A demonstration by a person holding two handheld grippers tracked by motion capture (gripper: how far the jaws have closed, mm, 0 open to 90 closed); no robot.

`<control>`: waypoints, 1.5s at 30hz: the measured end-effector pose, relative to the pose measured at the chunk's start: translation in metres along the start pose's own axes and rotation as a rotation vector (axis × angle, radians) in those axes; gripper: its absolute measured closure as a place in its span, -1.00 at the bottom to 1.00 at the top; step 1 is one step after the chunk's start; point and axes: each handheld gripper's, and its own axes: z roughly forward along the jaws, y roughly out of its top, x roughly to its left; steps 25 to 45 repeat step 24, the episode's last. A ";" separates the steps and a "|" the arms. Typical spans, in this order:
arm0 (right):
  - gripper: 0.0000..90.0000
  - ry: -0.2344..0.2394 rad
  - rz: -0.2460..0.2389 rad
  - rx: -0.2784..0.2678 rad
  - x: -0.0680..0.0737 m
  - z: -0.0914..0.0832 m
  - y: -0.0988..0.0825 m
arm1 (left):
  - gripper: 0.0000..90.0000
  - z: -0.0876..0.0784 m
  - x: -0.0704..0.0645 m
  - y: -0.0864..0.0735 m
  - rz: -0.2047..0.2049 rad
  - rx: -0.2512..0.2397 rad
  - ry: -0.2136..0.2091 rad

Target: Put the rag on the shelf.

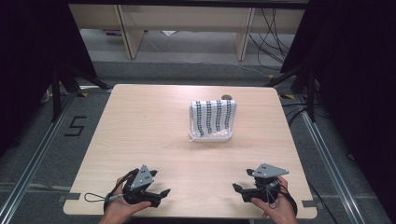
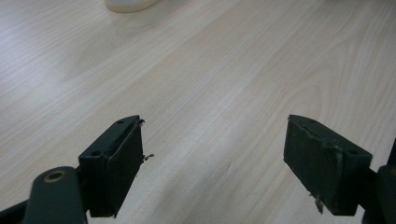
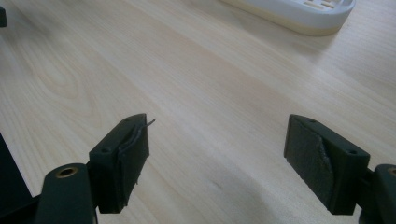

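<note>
Two spread grippers rest at the near table edge, one cloth-draped rack beyond.

On the table (image 1: 140, 126), the left gripper (image 1: 159, 196) sits at about 7 o'clock, jaws wide apart and empty; the single white rack (image 1: 211, 136), draped with one patterned cloth (image 1: 214, 116), stands toward 1 o'clock; the right gripper (image 1: 239, 190), at 5 o'clock, jaws likewise spread and empty, looks slightly nearer it.
</note>
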 end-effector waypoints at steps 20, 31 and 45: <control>-0.49 -0.010 -0.029 -0.003 -0.004 0.001 -0.001 | -0.57 0.003 0.000 -0.002 -0.004 0.008 -0.002; -0.49 0.003 -0.039 -0.003 -0.005 0.003 -0.002 | -0.57 0.002 0.001 -0.002 -0.002 0.022 0.004; -0.49 0.003 -0.039 -0.003 -0.005 0.003 -0.002 | -0.57 0.002 0.001 -0.002 -0.002 0.022 0.004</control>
